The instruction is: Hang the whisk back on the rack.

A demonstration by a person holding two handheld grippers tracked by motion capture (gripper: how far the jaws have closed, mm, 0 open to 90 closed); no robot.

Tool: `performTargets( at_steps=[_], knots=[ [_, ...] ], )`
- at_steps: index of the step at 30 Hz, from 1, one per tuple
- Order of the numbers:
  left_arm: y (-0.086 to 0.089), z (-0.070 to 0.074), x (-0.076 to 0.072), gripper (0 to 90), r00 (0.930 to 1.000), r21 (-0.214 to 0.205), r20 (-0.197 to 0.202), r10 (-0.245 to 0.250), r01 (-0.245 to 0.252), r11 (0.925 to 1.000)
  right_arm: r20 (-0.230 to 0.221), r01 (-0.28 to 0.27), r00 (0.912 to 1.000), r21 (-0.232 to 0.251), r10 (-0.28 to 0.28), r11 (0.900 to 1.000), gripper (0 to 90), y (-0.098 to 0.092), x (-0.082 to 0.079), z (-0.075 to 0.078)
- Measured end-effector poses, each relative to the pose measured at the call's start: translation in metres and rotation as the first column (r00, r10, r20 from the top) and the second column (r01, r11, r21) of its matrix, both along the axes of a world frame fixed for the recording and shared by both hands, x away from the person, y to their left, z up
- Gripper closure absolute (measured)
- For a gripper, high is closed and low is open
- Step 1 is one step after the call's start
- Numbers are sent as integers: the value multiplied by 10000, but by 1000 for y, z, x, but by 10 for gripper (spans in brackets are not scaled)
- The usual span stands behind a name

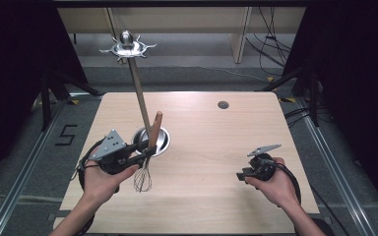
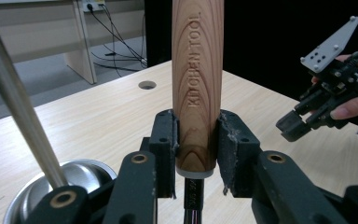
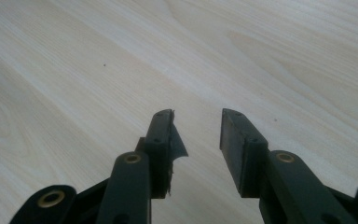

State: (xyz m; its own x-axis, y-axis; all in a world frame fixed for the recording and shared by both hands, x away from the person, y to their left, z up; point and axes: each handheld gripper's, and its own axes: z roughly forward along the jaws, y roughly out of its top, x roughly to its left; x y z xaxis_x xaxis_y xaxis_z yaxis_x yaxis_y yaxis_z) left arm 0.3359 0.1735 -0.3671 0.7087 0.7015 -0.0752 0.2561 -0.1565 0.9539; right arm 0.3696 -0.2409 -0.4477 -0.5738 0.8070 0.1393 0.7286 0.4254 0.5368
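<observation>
Currently mid-carry: left claw (image 2: pixel 196 140) clenched on whisk (image 1: pixel 147 157) handle beside steel bowl (image 1: pixel 163 137), left desk (image 1: pixel 216 191) half. Right claw (image 3: pixel 196 135) released, idle. Next: controlled placement.

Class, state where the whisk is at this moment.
In the high view the whisk is left of centre, clamped by the left gripper, wires down beside the steel bowl.

High view overlooks the table (image 1: pixel 211 142); gripper views sit close.
</observation>
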Motion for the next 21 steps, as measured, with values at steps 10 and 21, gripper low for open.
performTargets(
  at_steps=[10,21],
  knots=[
    [8,3,-2,685,9991,-213,142,405,-402,9990,88,35,10000,80,-36,10000,646,1,0,0],
    [17,9,-1,685,9969,-327,259,737,-728,9968,242,-63,9997,75,61,10000,644,1,1,-1]
  ],
)
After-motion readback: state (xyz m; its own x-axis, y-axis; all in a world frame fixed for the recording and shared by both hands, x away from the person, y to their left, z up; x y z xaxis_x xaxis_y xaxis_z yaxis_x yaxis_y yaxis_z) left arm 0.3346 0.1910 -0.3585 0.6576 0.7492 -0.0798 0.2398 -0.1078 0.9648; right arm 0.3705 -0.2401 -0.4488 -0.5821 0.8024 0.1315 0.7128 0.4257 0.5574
